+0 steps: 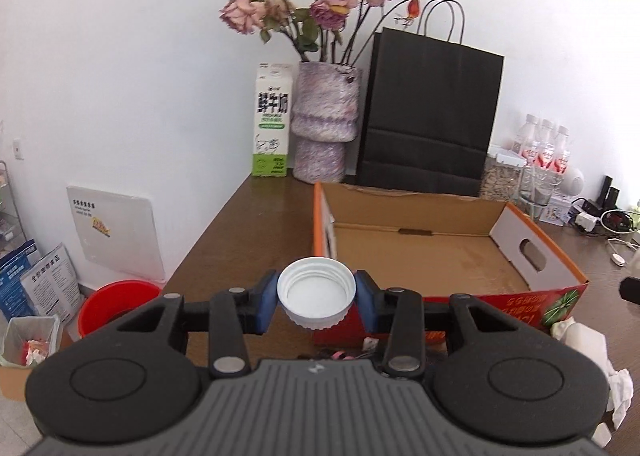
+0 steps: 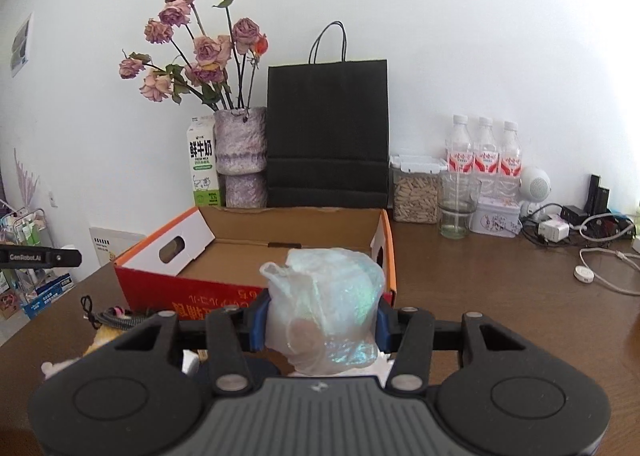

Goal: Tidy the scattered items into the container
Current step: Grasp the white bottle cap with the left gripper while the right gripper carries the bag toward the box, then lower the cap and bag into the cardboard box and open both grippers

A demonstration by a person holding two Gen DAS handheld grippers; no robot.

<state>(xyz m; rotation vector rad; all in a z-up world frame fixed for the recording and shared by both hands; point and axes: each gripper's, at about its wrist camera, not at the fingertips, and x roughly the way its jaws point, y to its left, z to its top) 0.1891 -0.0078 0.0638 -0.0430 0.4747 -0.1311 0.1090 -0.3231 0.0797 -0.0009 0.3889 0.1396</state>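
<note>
White ribbed plastic bottle cap (image 1: pixel 316 293) is pinched between my left gripper (image 1: pixel 316 298)'s blue pads, open side up, so the grip sits on its grooved rim where it shouldn't slip. My right gripper (image 2: pixel 322 322) is clamped on a crumpled iridescent plastic bag (image 2: pixel 326 306), squeezed at its bulge so the loose film stays bunched. Both loads sit just short of the near red wall of the open cardboard box with orange edges (image 1: pixel 440 260), which looks empty inside, so I reckon both go over that wall next. Crumpled white tissue (image 1: pixel 588 352) is still lying on the brown wooden table (image 2: pixel 500 296) beside the box, off to my left gripper's right side.
</note>
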